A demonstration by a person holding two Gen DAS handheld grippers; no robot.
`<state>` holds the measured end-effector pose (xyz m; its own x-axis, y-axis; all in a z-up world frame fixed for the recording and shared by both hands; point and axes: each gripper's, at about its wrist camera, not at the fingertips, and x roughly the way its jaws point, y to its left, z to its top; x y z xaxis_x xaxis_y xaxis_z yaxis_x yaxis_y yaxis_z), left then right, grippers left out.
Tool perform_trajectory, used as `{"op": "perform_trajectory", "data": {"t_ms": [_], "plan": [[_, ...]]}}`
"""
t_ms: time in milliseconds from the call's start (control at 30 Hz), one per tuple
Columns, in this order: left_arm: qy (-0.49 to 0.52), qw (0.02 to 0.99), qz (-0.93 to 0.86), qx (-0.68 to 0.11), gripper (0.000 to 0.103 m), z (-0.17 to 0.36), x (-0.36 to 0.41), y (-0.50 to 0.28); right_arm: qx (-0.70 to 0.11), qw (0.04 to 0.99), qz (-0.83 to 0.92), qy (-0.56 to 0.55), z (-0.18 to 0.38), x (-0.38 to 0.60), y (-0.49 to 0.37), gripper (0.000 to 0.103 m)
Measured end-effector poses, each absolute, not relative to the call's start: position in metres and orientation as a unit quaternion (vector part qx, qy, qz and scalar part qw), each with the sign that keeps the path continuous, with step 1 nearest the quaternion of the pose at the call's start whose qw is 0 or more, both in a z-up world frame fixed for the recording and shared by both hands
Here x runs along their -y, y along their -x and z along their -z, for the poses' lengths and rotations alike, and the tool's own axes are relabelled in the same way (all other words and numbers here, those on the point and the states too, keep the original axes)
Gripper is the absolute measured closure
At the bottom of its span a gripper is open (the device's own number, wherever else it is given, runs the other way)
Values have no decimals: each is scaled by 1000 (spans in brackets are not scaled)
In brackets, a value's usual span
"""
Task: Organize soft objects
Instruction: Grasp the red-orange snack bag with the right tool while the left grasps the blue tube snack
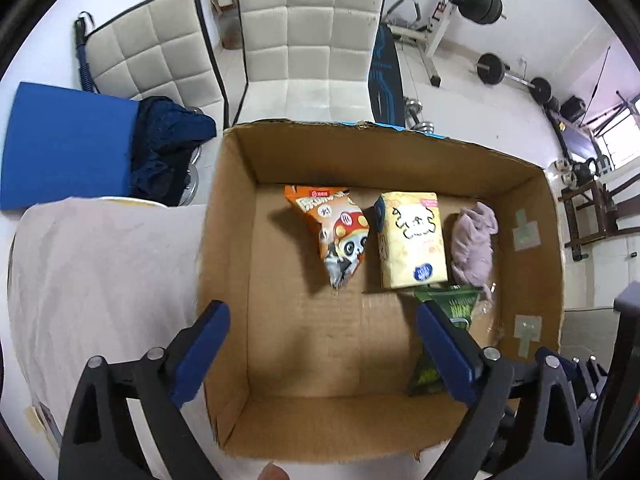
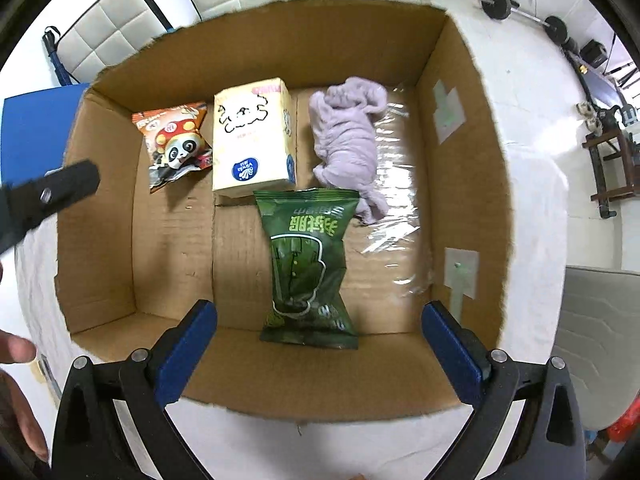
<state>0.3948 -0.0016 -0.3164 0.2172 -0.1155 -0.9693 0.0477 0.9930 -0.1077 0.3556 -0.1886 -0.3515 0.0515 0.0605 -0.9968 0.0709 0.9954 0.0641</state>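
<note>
An open cardboard box [image 1: 228, 208] [image 2: 460, 80] holds an orange panda snack bag [image 1: 340, 236] [image 2: 176, 144], a yellow tissue pack [image 1: 412, 240] [image 2: 252, 136], a crumpled lilac cloth [image 1: 474, 244] [image 2: 348, 140] and a green snack bag [image 2: 308, 264], partly hidden behind my finger in the left wrist view [image 1: 460, 304]. My left gripper [image 1: 322, 344] is open and empty above the box's near side. My right gripper [image 2: 320, 344] is open and empty above the green bag's near end.
The box stands on a table with a pale cloth [image 1: 100, 272]. Clear plastic film [image 2: 400, 200] lies in the box's right side. White padded chairs [image 1: 312, 40], a blue pad [image 1: 64, 140] and gym weights [image 1: 480, 0] stand behind.
</note>
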Motion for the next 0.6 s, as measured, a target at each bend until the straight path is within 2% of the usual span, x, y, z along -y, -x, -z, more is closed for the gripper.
{"op": "perform_trajectory", "data": {"t_ms": [600], "plan": [[13, 841, 19, -540, 4, 250, -5, -288, -609, 793, 3, -37, 269, 201, -280, 0]]}}
